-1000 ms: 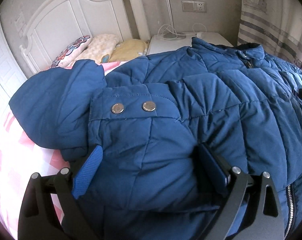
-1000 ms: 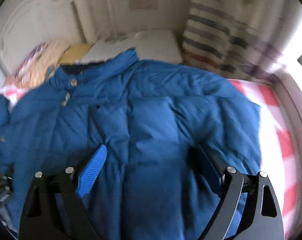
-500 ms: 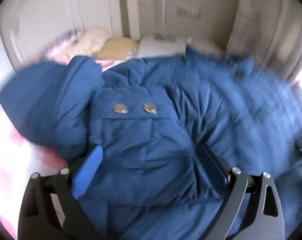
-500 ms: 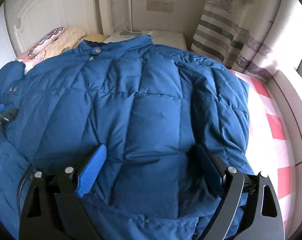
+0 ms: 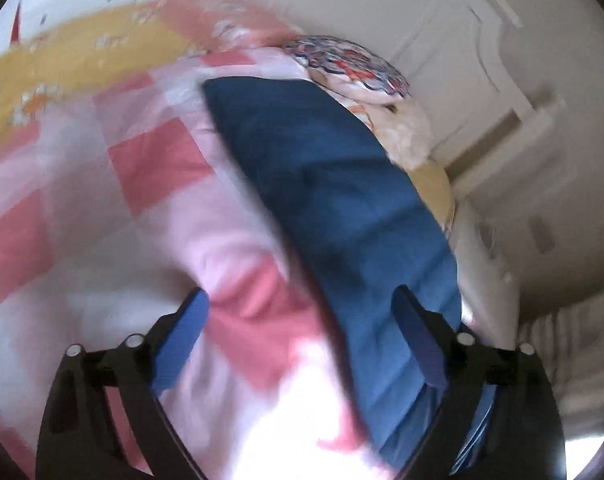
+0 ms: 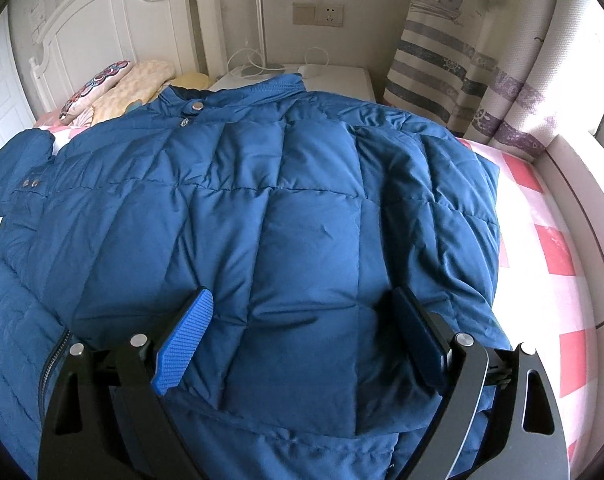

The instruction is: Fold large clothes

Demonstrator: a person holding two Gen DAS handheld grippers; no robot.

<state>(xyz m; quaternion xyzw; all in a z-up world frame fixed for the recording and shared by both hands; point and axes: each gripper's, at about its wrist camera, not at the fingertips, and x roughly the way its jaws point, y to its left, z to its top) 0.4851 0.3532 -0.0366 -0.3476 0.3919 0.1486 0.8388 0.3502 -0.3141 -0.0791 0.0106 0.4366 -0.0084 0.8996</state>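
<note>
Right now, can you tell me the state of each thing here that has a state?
Blue puffer jacket: lying on the bed, both sleeves folded over its front, collar snapped shut.
Left hand-held gripper: open, holding nothing; view blurred.
Right hand-held gripper: open, fingers spread over the jacket.
Curtain: drawn over the window's edge.
Pillows: stacked by the headboard.

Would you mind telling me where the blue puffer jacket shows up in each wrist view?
Left wrist: blue puffer jacket, a blurred diagonal band, centre to lower right.
Right wrist: it fills most of the frame.
Shared landmark: the floral pillow at the headboard.
</note>
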